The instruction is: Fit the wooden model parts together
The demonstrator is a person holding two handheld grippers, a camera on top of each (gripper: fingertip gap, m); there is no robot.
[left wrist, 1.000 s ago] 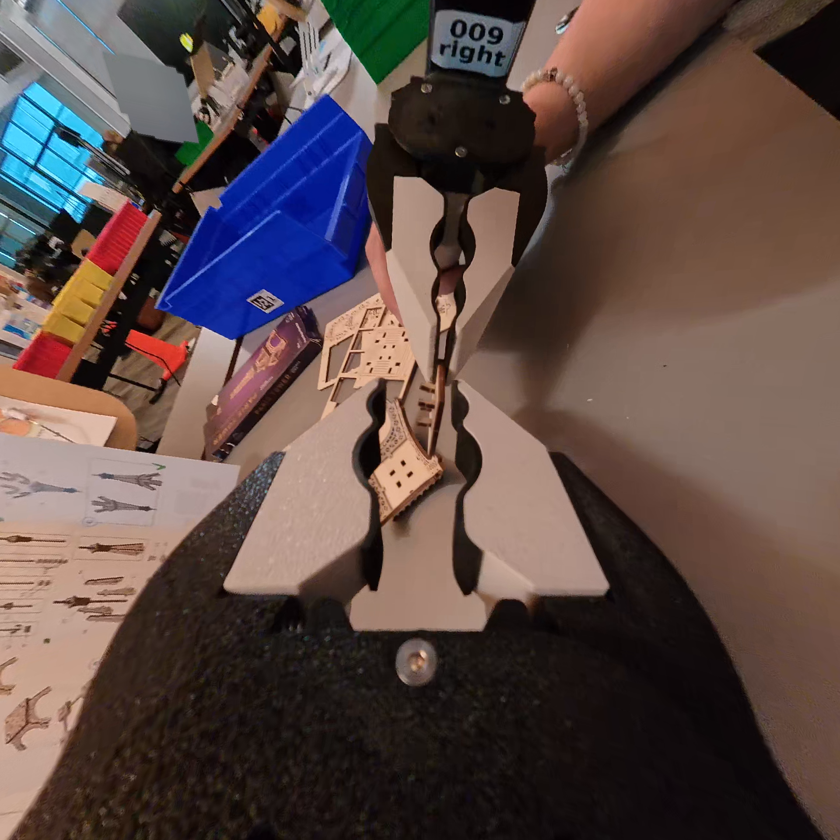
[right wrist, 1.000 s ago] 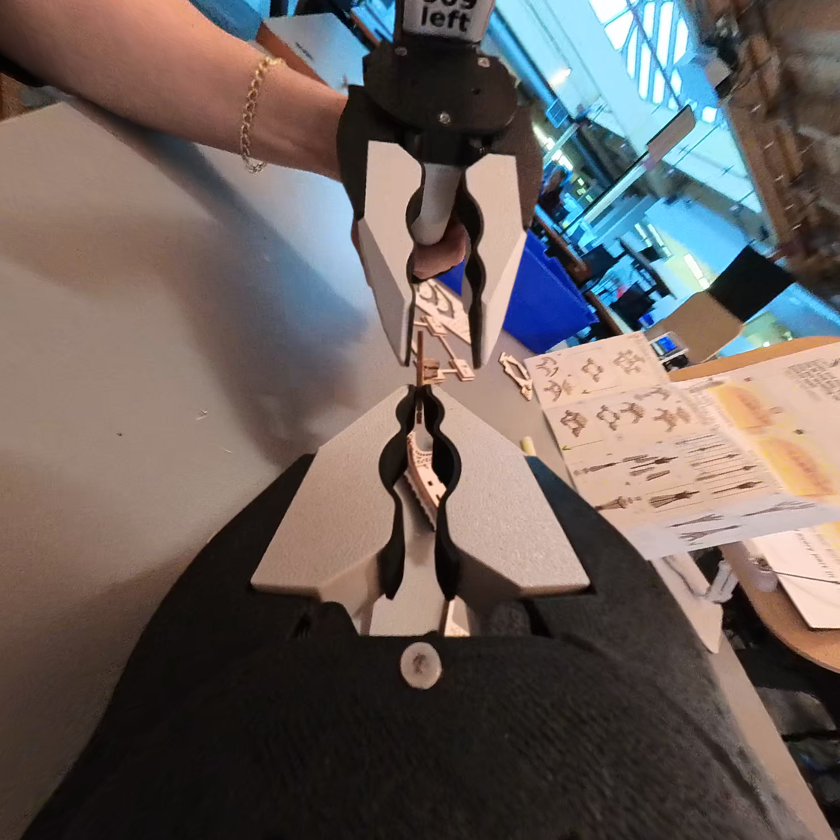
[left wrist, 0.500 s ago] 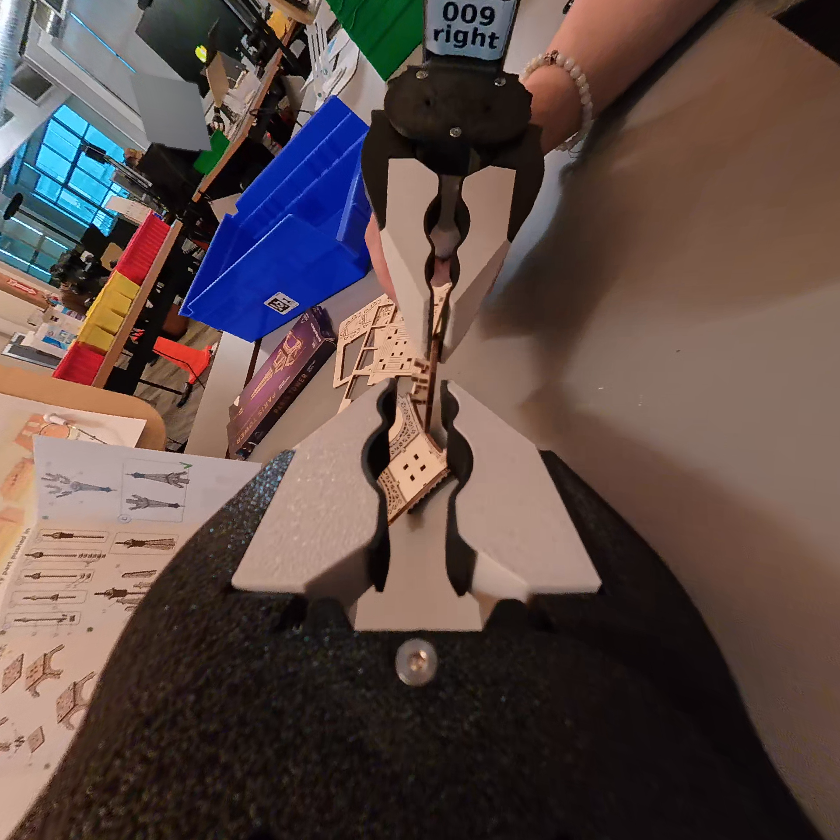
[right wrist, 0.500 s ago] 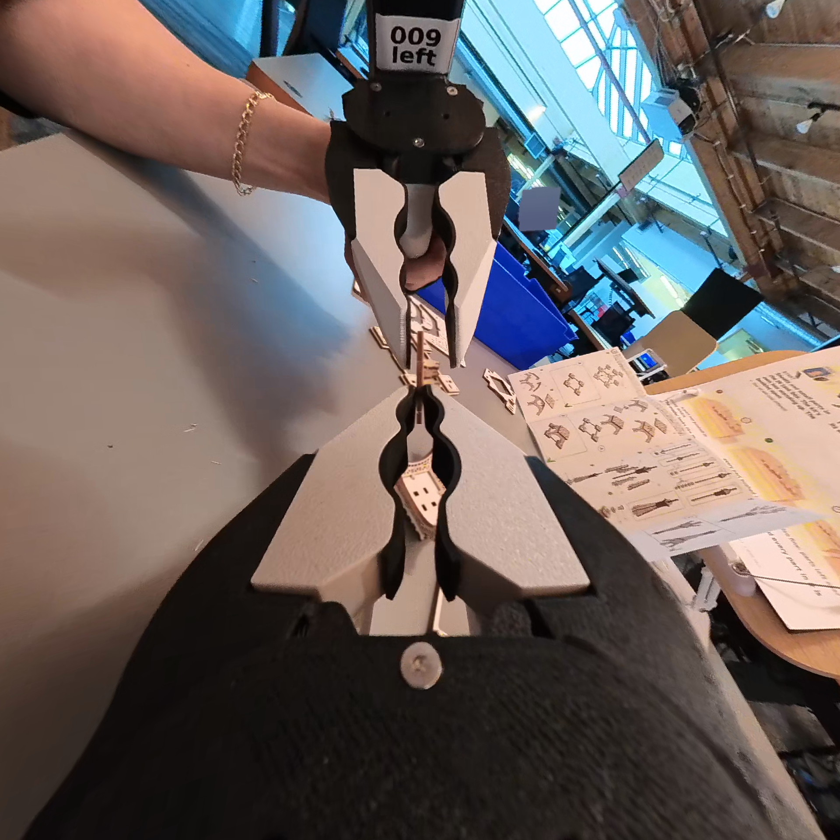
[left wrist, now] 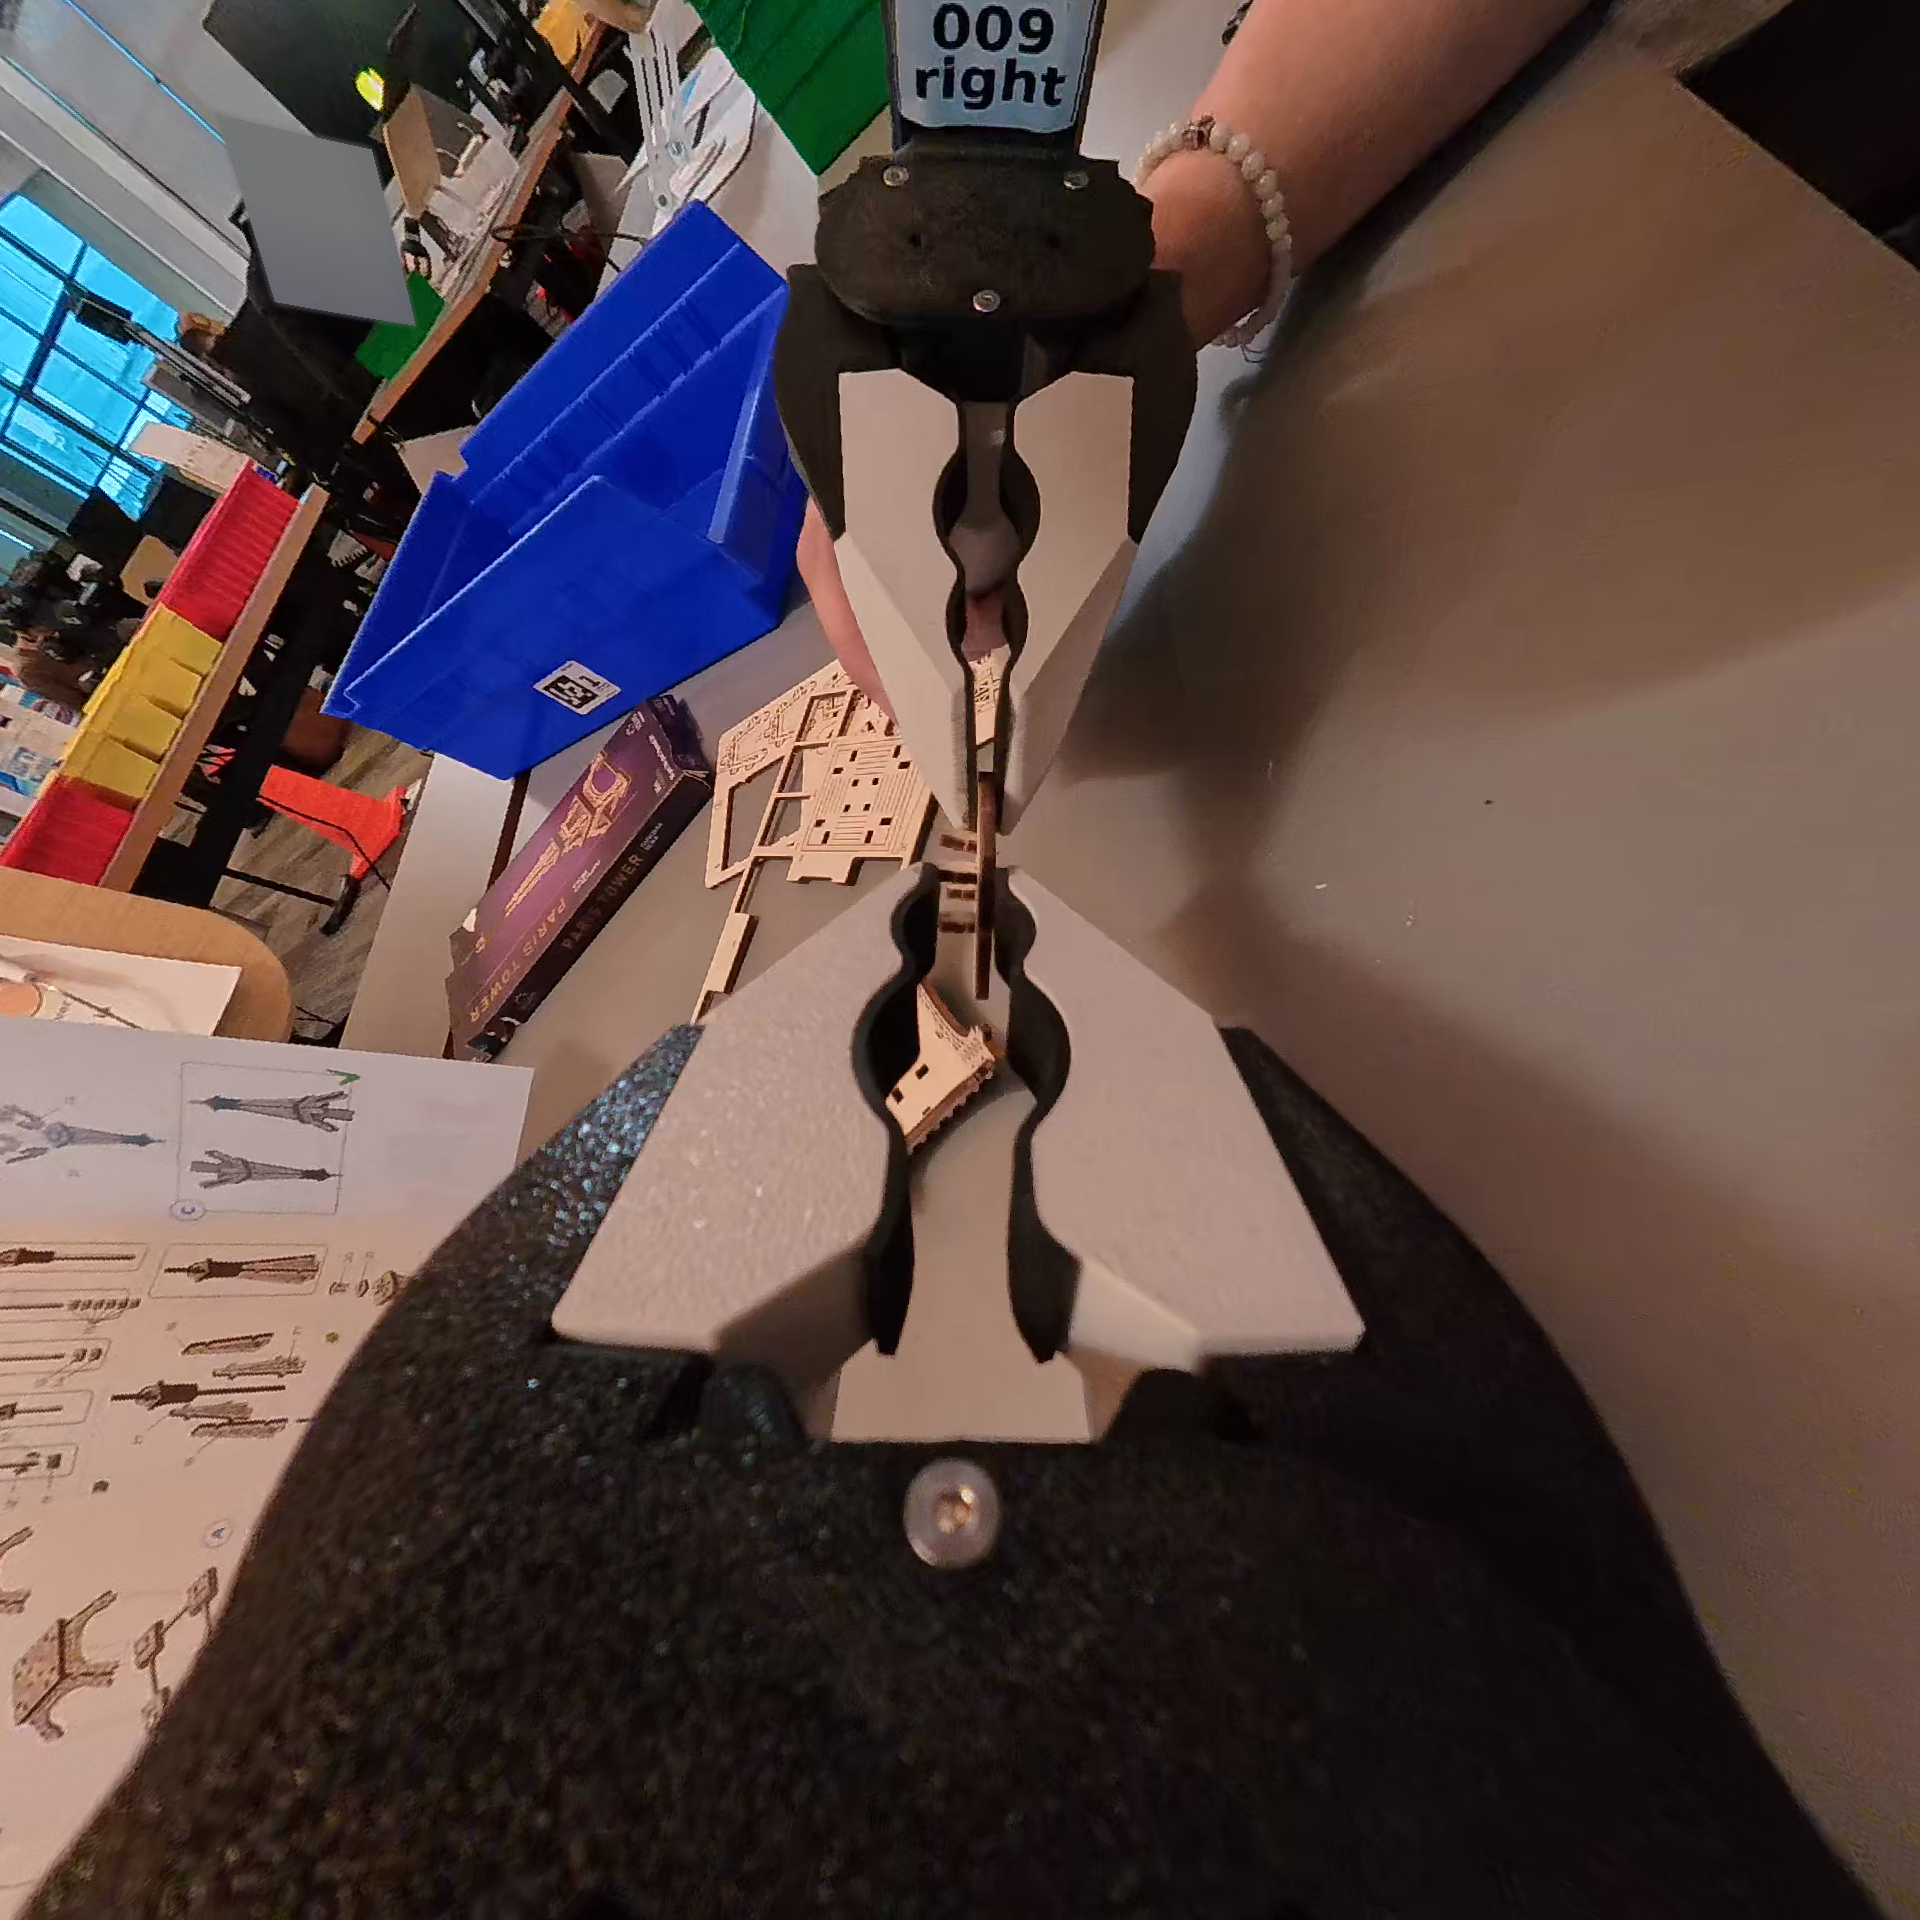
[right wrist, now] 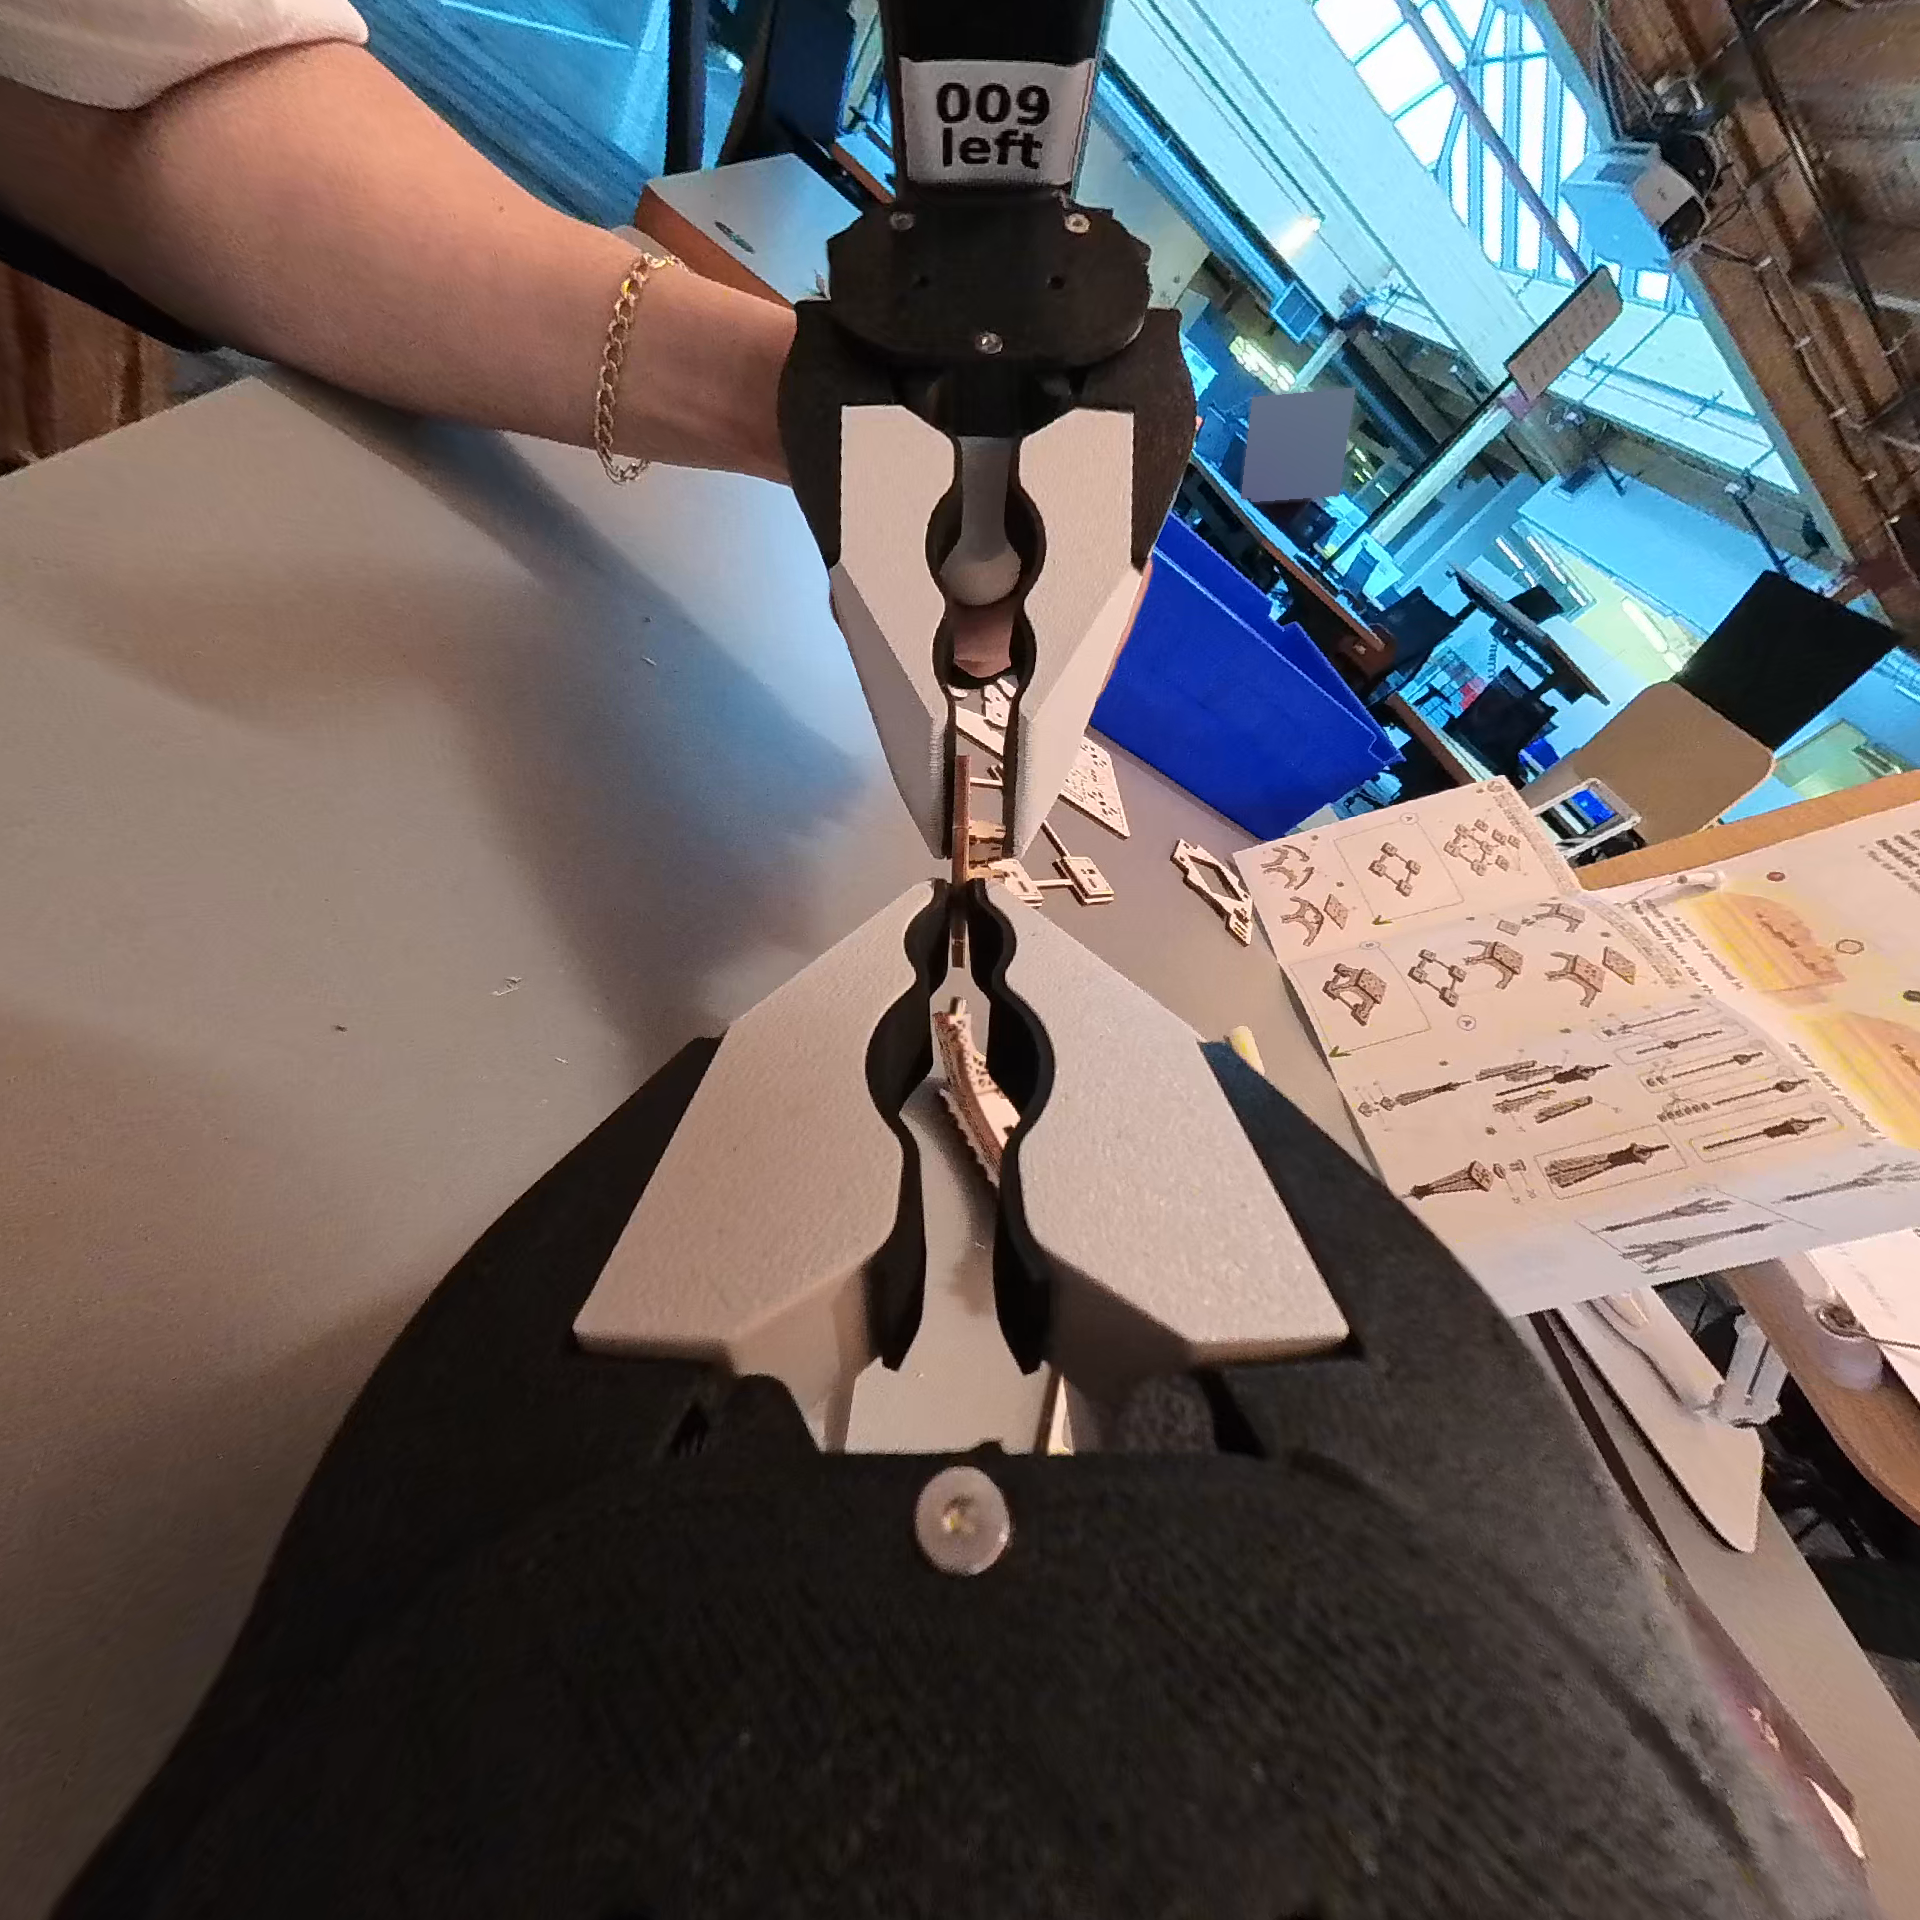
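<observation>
The big grey table (left wrist: 1558, 727) filled most of both views. A blue bin (left wrist: 582, 582) sat at its far left side in the left wrist view, with a dark purple box (left wrist: 582, 894) lying just in front of it. A paper sheet of building pictures (right wrist: 1538, 1039) lay on the right in the right wrist view. A flat wooden sheet with cut-out shapes (left wrist: 821, 790) rested on the table behind the tongs, and a few small loose wooden bits (right wrist: 1210, 883) lay near the paper.

The two tongs met tip to tip above the table. The left gripper (left wrist: 961, 914) was closed tight on a small wooden piece with holes (left wrist: 940, 1075), which sat slanted between its jaws. The right gripper (right wrist: 956, 904) was closed tight on a thin wooden strip (left wrist: 982, 894). The strip stood on edge and poked into the tip of the left tongs, just beside the holed piece. The grey jaws hid where the two pieces joined, so I could not tell if they touched
</observation>
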